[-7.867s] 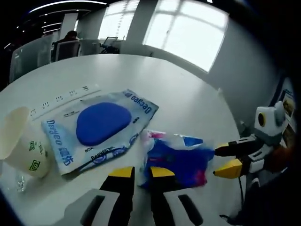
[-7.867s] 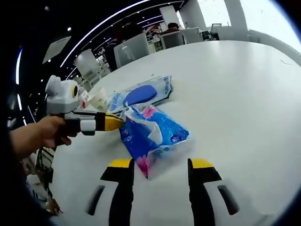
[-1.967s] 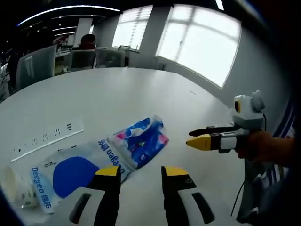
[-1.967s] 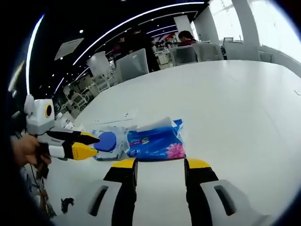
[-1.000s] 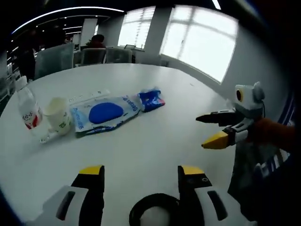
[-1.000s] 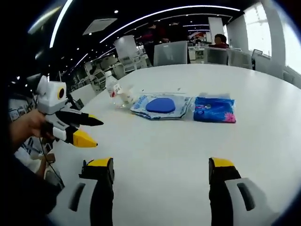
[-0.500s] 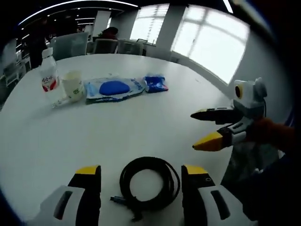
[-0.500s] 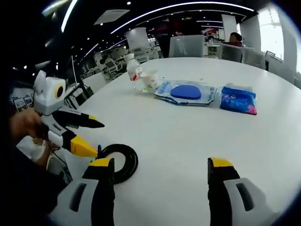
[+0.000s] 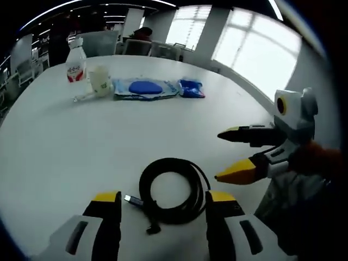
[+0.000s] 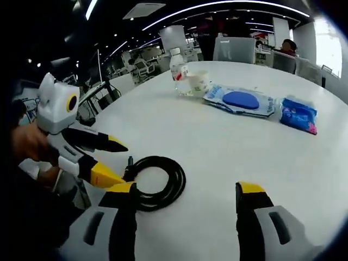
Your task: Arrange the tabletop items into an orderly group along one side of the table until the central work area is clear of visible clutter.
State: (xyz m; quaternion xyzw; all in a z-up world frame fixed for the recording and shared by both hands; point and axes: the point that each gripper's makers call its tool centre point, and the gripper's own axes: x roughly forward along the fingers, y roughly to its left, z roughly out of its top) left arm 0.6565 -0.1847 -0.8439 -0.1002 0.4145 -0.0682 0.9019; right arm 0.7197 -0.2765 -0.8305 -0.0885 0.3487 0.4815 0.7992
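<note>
A coiled black cable (image 9: 174,190) lies on the white table (image 9: 81,141) just in front of my left gripper (image 9: 164,198), whose jaws stand open on either side of it without touching it. My right gripper (image 9: 219,155) reaches in from the right, open and empty. In the right gripper view the cable (image 10: 159,182) lies left of centre, between my right gripper (image 10: 186,188) and the left gripper (image 10: 120,163). At the far side stand in a row a bottle (image 9: 76,53), a paper cup (image 9: 99,80), a blue-printed pouch (image 9: 145,87) and a blue tissue pack (image 9: 191,88).
The row shows again as bottle (image 10: 177,64), cup (image 10: 198,82), pouch (image 10: 239,100) and tissue pack (image 10: 298,115). Office chairs and a seated person are beyond the far edge. A hand (image 10: 30,144) holds the left gripper. Bare tabletop lies between the cable and the row.
Both cameras have pulled back from the row of items toward the near edge. The coiled cable has come into view and now lies between the open jaws.
</note>
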